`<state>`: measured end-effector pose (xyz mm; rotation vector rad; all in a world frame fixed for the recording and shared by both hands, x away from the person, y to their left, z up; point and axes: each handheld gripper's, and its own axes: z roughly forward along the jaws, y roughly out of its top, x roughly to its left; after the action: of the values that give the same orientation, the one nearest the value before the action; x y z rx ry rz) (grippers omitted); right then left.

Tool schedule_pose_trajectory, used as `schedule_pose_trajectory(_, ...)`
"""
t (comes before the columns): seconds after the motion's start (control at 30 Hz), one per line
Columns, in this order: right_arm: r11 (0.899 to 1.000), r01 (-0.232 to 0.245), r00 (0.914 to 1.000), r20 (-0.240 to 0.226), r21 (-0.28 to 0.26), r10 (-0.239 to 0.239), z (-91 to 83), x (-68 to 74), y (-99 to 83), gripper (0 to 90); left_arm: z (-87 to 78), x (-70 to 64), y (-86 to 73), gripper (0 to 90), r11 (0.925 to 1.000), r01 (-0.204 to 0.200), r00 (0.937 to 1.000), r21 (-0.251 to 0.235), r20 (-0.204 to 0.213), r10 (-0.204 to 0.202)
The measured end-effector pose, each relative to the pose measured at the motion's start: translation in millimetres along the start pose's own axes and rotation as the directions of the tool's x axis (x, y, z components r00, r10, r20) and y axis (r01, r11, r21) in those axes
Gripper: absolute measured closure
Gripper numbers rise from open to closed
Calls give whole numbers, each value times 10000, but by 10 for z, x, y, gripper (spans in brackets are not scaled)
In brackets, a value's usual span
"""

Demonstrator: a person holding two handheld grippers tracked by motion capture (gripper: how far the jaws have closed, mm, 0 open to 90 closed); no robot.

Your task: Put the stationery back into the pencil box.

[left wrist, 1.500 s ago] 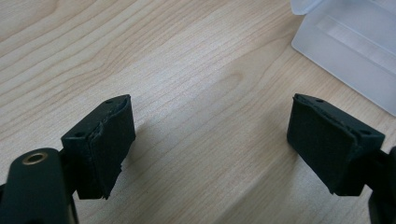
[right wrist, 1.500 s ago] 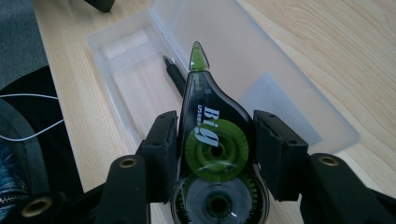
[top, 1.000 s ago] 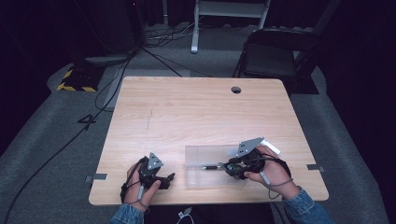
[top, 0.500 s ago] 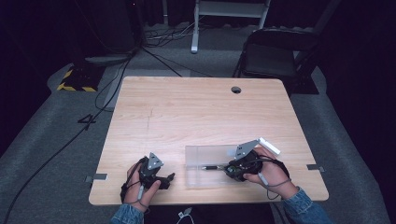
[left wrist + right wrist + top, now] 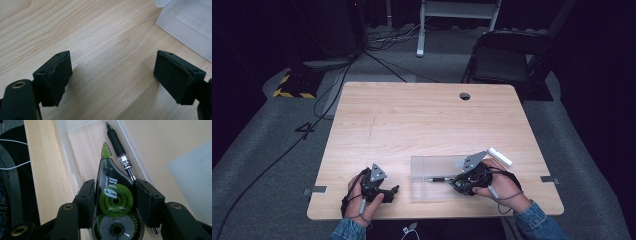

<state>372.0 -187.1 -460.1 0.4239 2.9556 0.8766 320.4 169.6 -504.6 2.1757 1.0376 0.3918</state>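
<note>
Green-wheeled correction tape dispenser sitting clamped between the right gripper jaws, hovering over the clear plastic case, with a black pen lying just beside its tip. Left gripper resting off to the side, jaws spread wide apart over bare table. Risking a snag on the pen when lowering, likely tipping the dispenser against the case wall.

My right gripper: black jaws, on correction tape w/ dark smoky body, green tip + green wheel, white lettering. Pen black, silver band. Case clear/frosted. Table light wood grain.
</note>
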Motion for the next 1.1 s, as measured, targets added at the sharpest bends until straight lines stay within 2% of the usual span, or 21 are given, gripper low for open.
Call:
schedule_pose_trajectory(0.1, 10000, -99, 9999, -82, -7, 99, 1, 0, -6, 520, 0, 0, 0, 157, 10000, 2, 10000, 1, -1, -2)
schedule_pose_trajectory(0.5, 9997, 13, 9993, -375, 233, -4, 51, 15, -9, 519, 0, 0, 0, 157, 10000, -1, 10000, 0, -1, 1)
schedule_pose_trajectory(1.1, 9987, -29, 9983, -573, 504, 58, 116, 9, -29, 503, 0, 0, 0, 157, 10000, 5, 10000, -2, 0, -5)
